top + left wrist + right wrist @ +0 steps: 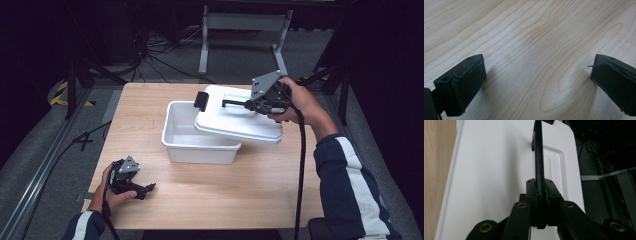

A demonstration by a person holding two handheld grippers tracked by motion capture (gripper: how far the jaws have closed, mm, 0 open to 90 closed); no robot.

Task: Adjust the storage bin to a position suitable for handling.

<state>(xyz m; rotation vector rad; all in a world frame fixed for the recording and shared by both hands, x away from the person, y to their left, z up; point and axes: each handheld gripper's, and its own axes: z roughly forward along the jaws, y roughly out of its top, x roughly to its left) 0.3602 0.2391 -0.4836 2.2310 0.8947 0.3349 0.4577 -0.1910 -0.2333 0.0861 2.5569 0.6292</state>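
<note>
A white plastic bin (200,145) stands mid-table. Its white lid (240,117) hangs tilted over the bin's right side, lifted off the rim. My right gripper (250,105) is shut on the lid's thin black handle (232,103); in the right gripper view the handle (538,155) runs straight up from between the closed jaws across the lid (494,170). A black latch (201,100) sits at the lid's far left end. My left gripper (145,190) rests near the table's front left corner, open, with bare wood (536,75) between its pads (469,85).
The wooden table (210,200) has free room in front of the bin. Beyond the far edge are a grey frame leg (204,45), cables on the floor (160,55) and dark stands at both sides.
</note>
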